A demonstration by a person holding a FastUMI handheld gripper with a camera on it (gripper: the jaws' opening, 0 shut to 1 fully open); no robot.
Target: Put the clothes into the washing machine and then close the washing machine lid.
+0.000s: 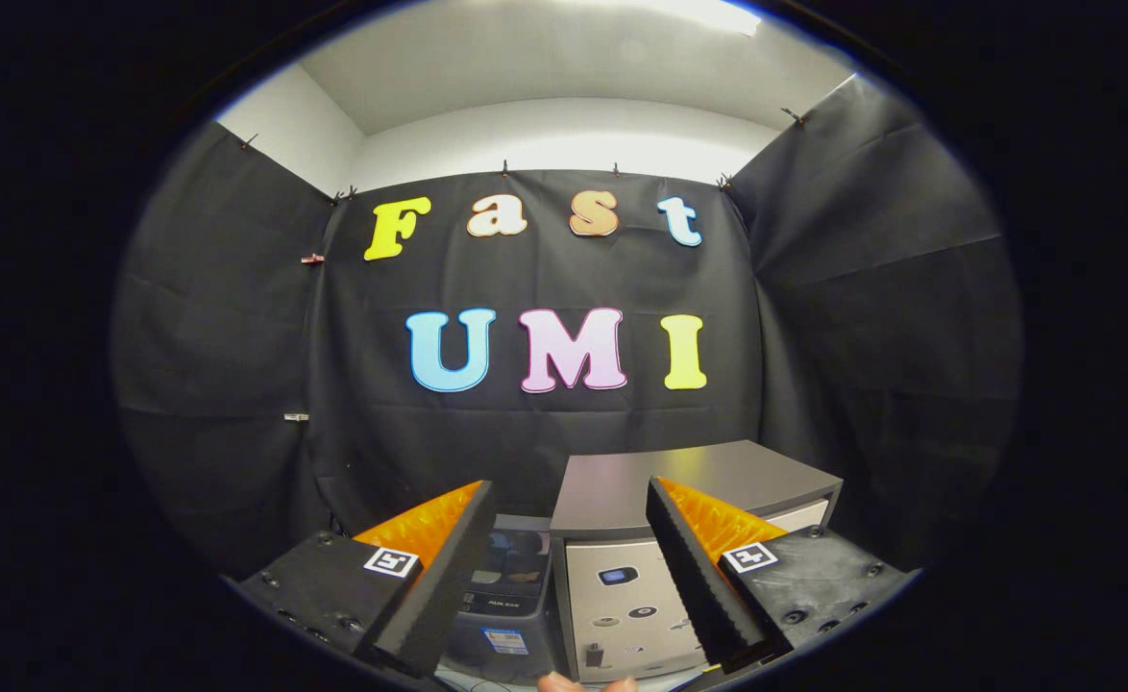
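My gripper (567,486) is open, its two black fingers with orange backs spread wide and nothing between them. Beyond and below the fingers stands the washing machine (622,601), a light-fronted box with a small dark panel on its face. Its flat grey lid (689,481) lies down on top. The right finger (703,567) covers part of the machine's front. Left of the machine, just past the left finger (434,577), sits a dark bin (511,586); what it holds is too dim to tell.
Black cloth walls close the booth at the back and on both sides, close behind the machine. Part of a person's hand (583,684) peeks in under the fingers, in front of the machine.
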